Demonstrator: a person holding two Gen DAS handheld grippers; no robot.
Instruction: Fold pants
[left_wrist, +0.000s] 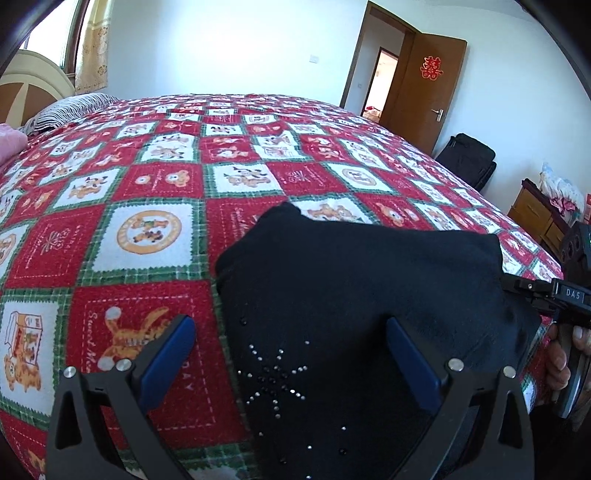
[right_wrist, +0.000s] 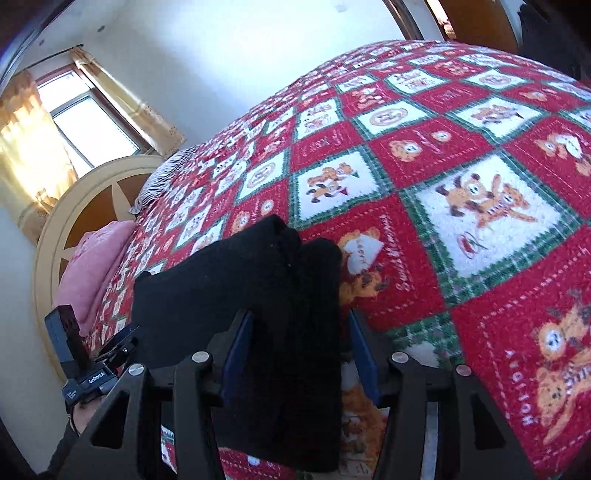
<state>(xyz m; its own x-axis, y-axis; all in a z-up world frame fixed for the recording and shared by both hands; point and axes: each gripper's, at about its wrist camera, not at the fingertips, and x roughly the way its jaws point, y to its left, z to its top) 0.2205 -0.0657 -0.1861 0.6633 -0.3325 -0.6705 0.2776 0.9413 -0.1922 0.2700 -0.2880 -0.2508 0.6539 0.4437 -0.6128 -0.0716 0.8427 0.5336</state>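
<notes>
On bed (left_wrist: 155, 206) near its front edge, pants (left_wrist: 351, 295) already folded to compact stack, both tongs wide, left gripper (left_wrist: 291, 354), right gripper (right_wrist: 301, 354), holding nothing; maybe only smoothing left.

A wide bed (left_wrist: 258, 155) fills the room under a red, white and green checked blanket (right_wrist: 461, 155) with cartoon bears. White walls (left_wrist: 221, 44) stand behind. On the far right a brown door (left_wrist: 428, 92) stands open; sunlight pours through a curtained window (right_wrist: 85, 122) beside the rounded headboard (right_wrist: 85, 206).
</notes>
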